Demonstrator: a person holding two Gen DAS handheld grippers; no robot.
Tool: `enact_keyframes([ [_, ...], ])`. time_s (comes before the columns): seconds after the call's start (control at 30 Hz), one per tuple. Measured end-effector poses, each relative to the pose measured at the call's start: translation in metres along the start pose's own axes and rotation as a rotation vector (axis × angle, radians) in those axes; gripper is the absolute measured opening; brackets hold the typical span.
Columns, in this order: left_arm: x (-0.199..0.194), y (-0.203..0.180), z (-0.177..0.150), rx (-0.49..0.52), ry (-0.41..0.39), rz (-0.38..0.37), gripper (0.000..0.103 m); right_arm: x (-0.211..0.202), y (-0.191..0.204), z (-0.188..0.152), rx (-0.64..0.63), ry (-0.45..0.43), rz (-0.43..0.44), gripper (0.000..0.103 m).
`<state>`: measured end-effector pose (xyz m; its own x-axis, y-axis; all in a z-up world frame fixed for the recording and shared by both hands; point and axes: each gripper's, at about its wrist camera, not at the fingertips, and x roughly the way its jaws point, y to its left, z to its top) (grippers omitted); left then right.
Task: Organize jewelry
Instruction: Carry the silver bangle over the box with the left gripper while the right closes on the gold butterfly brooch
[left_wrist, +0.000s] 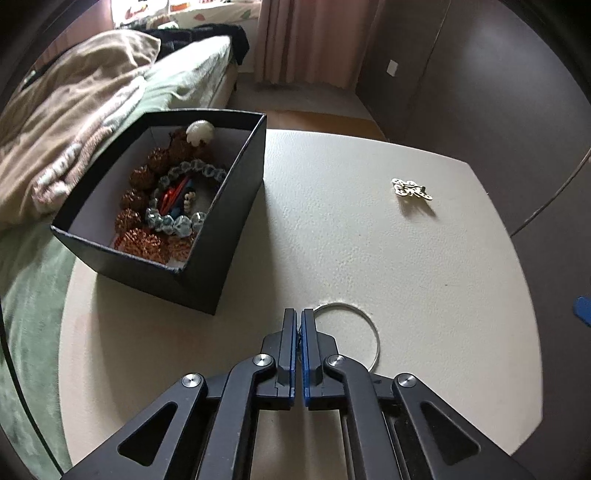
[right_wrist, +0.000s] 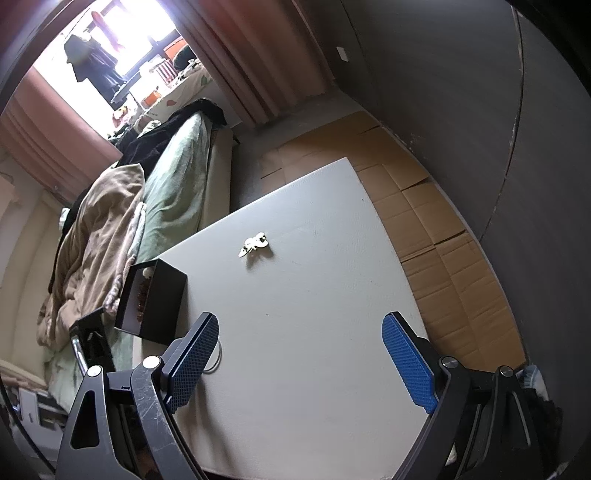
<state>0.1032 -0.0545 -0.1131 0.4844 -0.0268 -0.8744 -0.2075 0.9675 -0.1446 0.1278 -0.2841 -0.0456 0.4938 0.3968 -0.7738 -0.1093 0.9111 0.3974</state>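
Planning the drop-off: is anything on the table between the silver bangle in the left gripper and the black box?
Nothing visible: bare table lies between the silver bangle, pinched by the left gripper, and the black box, whose top is open.

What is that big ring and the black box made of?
The ring looks like thin shiny metal wire: silvery, with bright glints. The black box looks like matte cardboard: thin straight walls, pale lining, no shine. The left tool is shut on the ring.

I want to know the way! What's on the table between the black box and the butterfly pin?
Nothing: bare white table between black box and butterfly pin, left wrist view.
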Motion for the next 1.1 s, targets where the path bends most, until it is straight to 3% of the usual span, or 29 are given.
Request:
enact_keyframes([
  [0.6,-0.049,0.014,0.038,-0.070,-0.099,-0.187,0.000,0.030,0.009,0.016,0.019,0.029,0.004,0.091],
  [0.87,-0.069,0.046,0.062,-0.147,-0.165,-0.218,0.000,0.053,0.034,0.029,-0.017,0.017,0.008,0.089],
  [1.1,-0.068,0.075,0.078,-0.204,-0.172,-0.229,0.000,0.083,0.056,0.038,-0.085,0.026,-0.051,0.089],
])
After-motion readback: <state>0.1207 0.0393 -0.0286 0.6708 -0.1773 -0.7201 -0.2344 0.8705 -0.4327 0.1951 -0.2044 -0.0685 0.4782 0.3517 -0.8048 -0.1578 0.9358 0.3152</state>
